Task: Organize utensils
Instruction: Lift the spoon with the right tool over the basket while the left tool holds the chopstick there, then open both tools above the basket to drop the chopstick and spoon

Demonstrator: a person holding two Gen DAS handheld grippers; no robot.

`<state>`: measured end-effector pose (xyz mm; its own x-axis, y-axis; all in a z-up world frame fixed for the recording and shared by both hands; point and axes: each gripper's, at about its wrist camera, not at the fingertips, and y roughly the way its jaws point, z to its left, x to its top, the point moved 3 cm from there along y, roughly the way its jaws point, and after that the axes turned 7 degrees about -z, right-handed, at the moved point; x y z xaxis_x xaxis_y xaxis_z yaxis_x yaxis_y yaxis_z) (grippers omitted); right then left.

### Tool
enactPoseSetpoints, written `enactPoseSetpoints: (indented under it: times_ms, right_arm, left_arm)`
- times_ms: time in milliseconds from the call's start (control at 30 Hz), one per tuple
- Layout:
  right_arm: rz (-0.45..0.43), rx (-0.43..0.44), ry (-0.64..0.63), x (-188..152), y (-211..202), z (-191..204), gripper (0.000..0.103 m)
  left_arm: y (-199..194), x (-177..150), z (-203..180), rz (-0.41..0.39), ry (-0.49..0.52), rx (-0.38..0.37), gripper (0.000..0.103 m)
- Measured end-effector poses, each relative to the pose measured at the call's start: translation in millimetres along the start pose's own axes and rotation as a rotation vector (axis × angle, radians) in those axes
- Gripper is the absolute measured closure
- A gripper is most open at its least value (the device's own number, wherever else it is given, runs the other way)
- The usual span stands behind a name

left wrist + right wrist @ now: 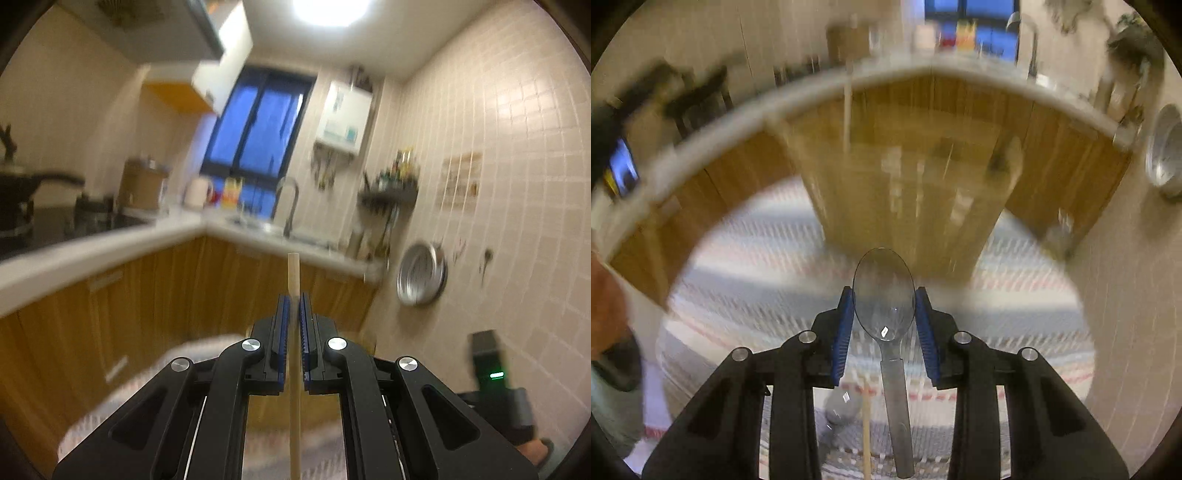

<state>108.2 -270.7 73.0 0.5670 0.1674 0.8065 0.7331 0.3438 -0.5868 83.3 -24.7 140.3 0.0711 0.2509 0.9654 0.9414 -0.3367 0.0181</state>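
My left gripper (294, 297) is shut on a wooden chopstick (293, 273), which runs upright between the blue pads and sticks out past the tips. It is held in the air, facing the kitchen corner. My right gripper (884, 295) is shut on a clear plastic spoon (884, 291), gripped across its bowl with the handle pointing back toward me. It is held above a striped cloth (757, 251). A second wooden stick (866, 432) and another clear utensil (842, 406) lie on the cloth below.
A wooden organizer box (905, 177), blurred, stands on the cloth ahead of the right gripper. An L-shaped white counter (110, 243) with wood cabinets, a sink faucet (290, 206), a pan (22, 184) and a hanging metal bowl (421, 273) surround the space.
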Motion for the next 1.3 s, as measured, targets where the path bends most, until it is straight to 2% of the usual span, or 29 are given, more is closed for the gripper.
enactPoseSetpoints:
  times_ms: [133,233,367,500,700,900,1100,1233,1267,1300]
  right_arm:
    - [-0.222,0.040,0.075,45,-39,-15,0.073]
    - [-0.376,0.015,0.110,71,-51,-26,0.073]
    - [-0.512,0.052,0.217,98,-46,-41,0.073]
    - [-0.609,-0.002,0.261,111,-28,-58,0.073]
    - [-0.632,-0.009,0.329,104,5,-86,0.073]
    - [-0.597,0.006,0.329,90,33,-92,0.073]
    - [-0.617,-0.050,0.241,81,39,-81,0.073]
    - [-0.610,-0.060,0.213,73,37,-76,0.072]
    - [-0.603,-0.058,0.212,71,34,-75,0.071]
    - [-0.598,-0.061,0.210,70,32,-75,0.067]
  left_arm:
    - [14,26,-13,-0.131,-0.006,0.016,0.099]
    - [26,34,-19,-0.198,-0.008,0.047,0.099]
    - [51,36,-23,-0.255,-0.037,0.094,0.099]
    - [73,31,-21,-0.275,-0.064,0.120,0.099]
    - [96,16,-21,-0.288,-0.104,0.132,0.099]
    - [104,-7,-32,-0.351,-0.040,0.187,0.099]
    - [115,-32,-31,-0.326,-0.003,0.229,0.099]
    - [119,-45,-24,-0.261,-0.010,0.233,0.099]
    - [117,-45,-22,-0.254,-0.016,0.234,0.097]
    - [114,-44,-19,-0.247,-0.022,0.233,0.087]
